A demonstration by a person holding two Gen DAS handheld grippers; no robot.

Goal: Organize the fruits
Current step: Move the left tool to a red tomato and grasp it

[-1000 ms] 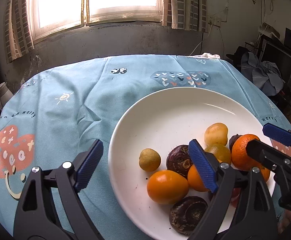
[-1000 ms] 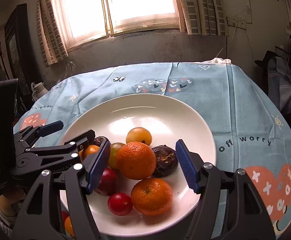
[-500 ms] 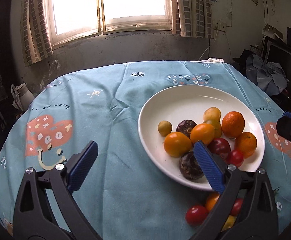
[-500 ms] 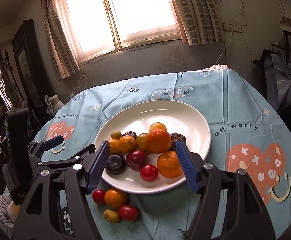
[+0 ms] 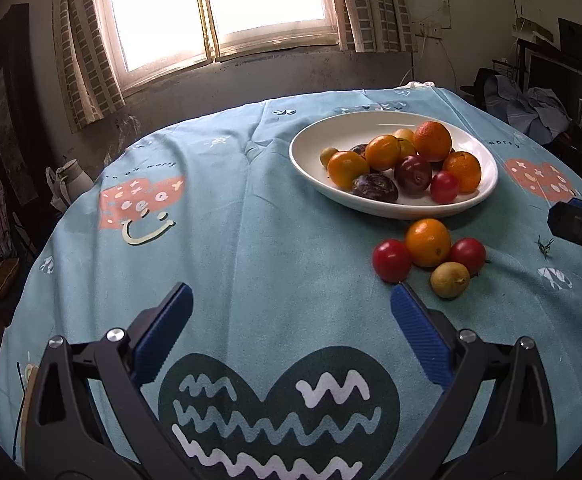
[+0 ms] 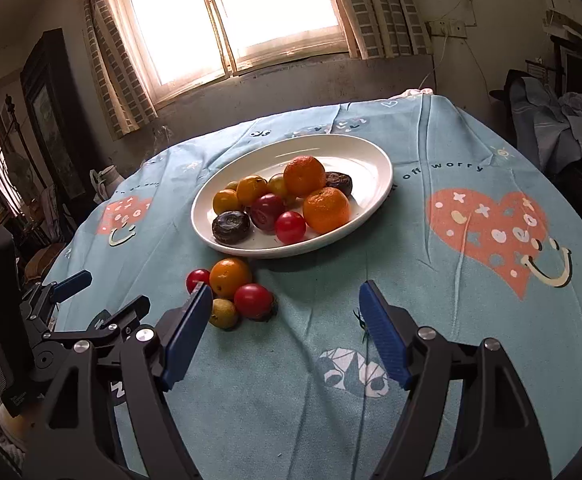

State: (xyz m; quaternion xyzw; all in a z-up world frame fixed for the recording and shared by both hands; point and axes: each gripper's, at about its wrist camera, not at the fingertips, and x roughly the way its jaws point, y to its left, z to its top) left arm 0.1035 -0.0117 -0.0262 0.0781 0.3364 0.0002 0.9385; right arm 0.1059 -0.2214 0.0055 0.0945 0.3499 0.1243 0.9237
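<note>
Blue tablecloth (image 5: pixel 251 220) under a bright window (image 5: pixel 219 8) spreads before me; my left gripper (image 5: pixel 291 336) has just been opening, blue pads spread with nothing between. Ahead to the right, a white plate (image 5: pixel 307 156) holds piled fruit, four loose fruits (image 5: pixel 427 242) lie just before it, and my right gripper (image 6: pixel 285 336) has also been widening, empty.

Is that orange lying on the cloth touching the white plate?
Apart. In the right wrist view, a strip of blue cloth shows between the orange and the plate's near rim.
</note>
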